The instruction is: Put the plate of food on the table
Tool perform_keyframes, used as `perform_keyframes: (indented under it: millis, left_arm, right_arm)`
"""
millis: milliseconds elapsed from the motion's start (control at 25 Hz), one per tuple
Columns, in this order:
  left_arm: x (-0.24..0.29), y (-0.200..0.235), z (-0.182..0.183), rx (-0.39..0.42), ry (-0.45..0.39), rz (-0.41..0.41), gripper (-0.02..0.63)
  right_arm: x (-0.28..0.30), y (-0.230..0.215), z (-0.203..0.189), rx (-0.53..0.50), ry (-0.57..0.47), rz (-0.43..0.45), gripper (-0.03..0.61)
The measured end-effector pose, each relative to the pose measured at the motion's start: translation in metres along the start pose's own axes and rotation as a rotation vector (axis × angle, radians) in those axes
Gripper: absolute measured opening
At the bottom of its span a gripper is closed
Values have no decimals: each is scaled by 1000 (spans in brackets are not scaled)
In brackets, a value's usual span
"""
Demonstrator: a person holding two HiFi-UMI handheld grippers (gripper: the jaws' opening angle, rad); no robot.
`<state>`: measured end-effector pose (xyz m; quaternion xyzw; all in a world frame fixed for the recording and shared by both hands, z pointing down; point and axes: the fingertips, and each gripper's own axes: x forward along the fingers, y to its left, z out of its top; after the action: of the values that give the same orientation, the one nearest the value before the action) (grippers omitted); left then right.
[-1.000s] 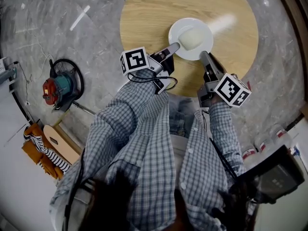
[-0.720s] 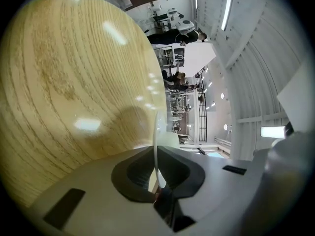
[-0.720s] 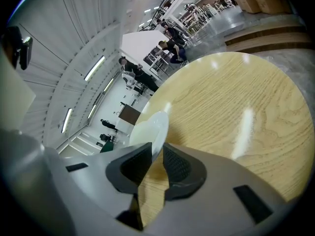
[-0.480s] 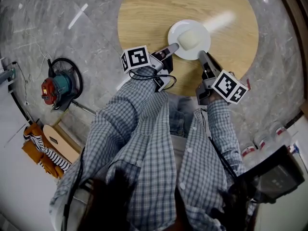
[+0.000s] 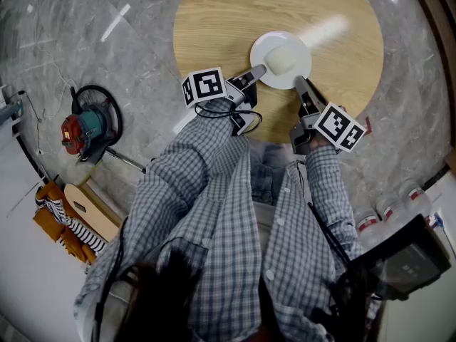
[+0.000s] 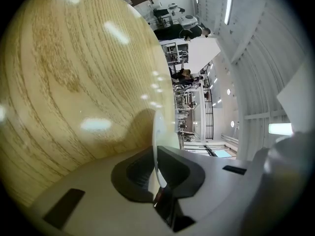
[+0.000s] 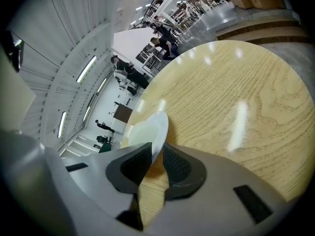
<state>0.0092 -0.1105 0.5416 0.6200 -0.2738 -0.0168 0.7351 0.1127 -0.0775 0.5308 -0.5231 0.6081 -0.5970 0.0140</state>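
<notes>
**Two grippers hold the plate at the round table**

The white plate (image 5: 257,49), with pale food (image 5: 284,58) on it, is just toward 6 o'clock from the middle of the wooden table (image 5: 221,20); the left gripper (image 5: 261,69) pinches its rim at 8 o'clock, jaws narrow on the thin edge; the right gripper (image 5: 299,82) clamps the rim at 5 o'clock; whether the plate touches the wood cannot be told.

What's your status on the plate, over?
Left gripper and right gripper both clamped on plate rim. Plate with food over round table; touchdown unclear. Nothing seen in the way.
</notes>
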Motion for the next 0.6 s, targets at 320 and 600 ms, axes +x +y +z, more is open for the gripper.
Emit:
perform_keyframes:
  millis: [320, 600]
  left_arm:
    - [5, 3, -2, 28, 38, 28, 23]
    - [6, 1, -3, 57, 79, 27, 23]
  right_arm:
    - [2, -7, -1, 13, 23, -19, 77]
    - [2, -8, 1, 12, 30, -26, 77]
